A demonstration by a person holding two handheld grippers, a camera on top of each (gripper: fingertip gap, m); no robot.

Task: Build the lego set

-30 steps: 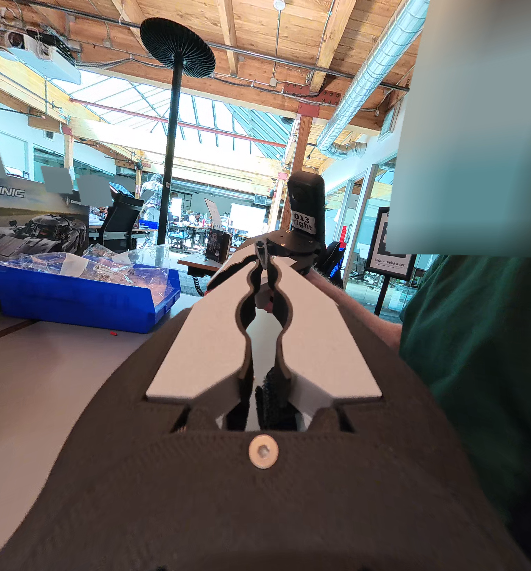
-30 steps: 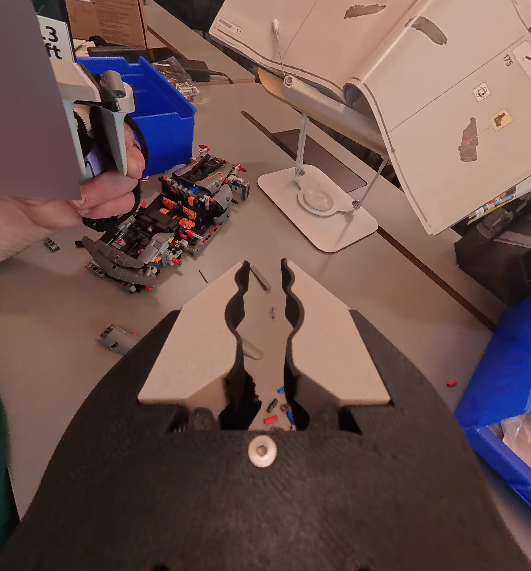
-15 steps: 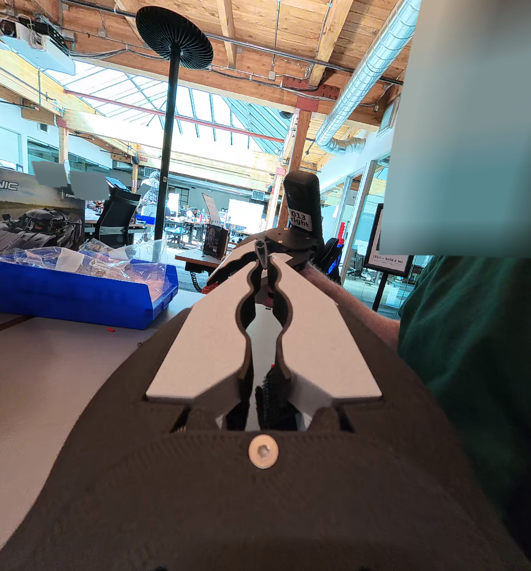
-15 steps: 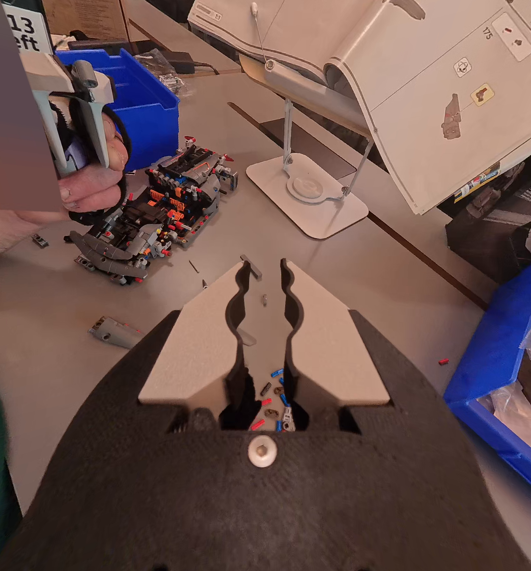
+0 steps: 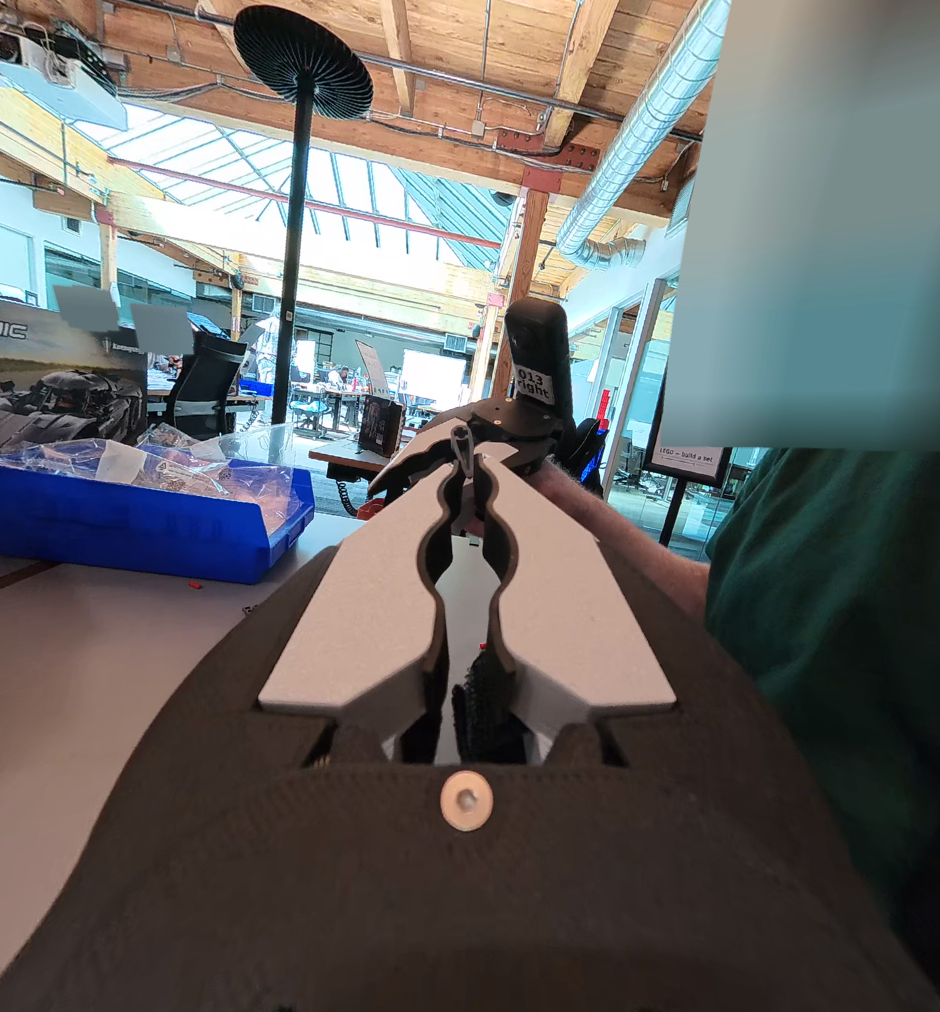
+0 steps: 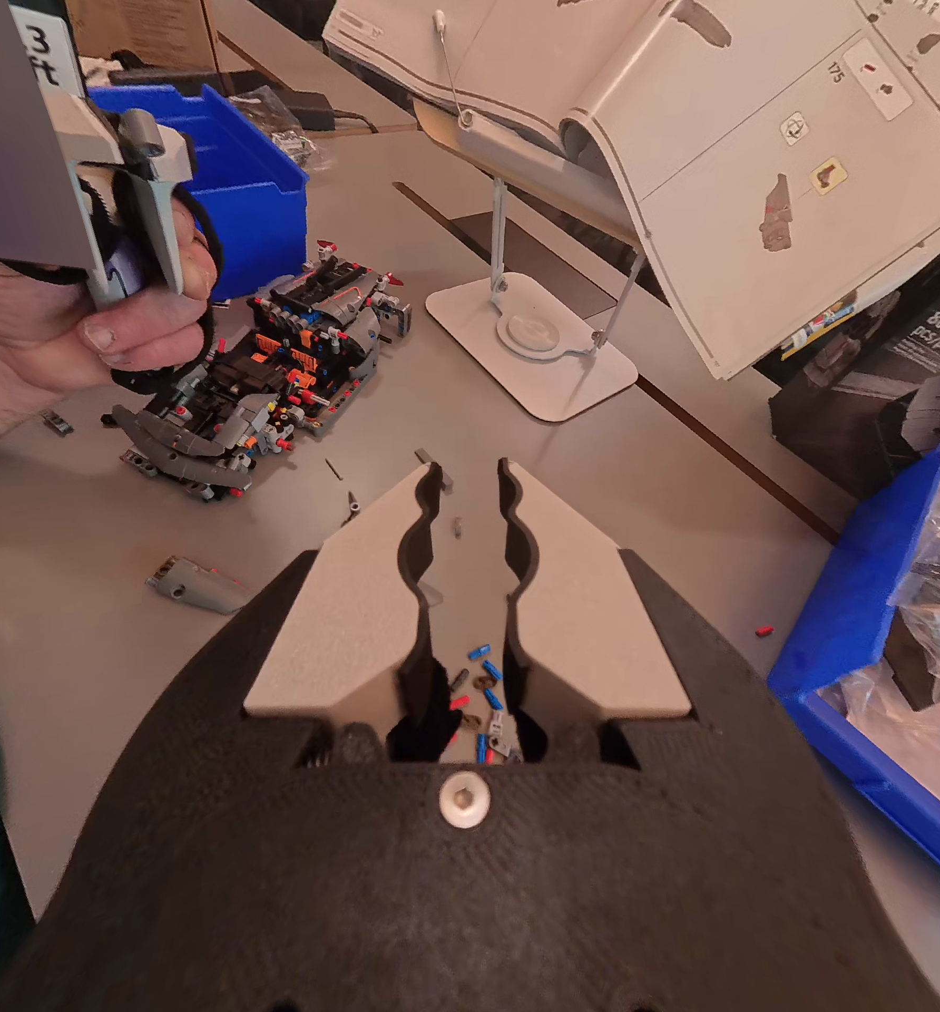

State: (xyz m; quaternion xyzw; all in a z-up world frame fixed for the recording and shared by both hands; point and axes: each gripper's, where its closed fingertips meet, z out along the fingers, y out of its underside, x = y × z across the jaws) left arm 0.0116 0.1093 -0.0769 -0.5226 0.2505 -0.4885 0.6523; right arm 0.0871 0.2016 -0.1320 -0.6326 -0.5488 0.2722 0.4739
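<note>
A partly built dark grey, black and orange lego car lies on the grey table. My left gripper is shut on a small grey lego piece and is held in the air. It also shows at the upper left of the right wrist view, above the car's left end, with the grey piece at its tips. My right gripper is open and empty, low over the table. Several small blue, red and dark pins lie under it. A tiny grey part lies between its fingers.
A grey panel piece lies left of my right gripper. An open instruction book rests on a white stand behind. Blue bins stand at the back left and at the right; the right one holds plastic bags. The set's box is at the far right. The gap from one gripper's tips to the other's is roughly 15 cm.
My right gripper has drawn back a little, so more of the small pins show between its fingers. My left gripper still holds the grey piece in much the same place.
</note>
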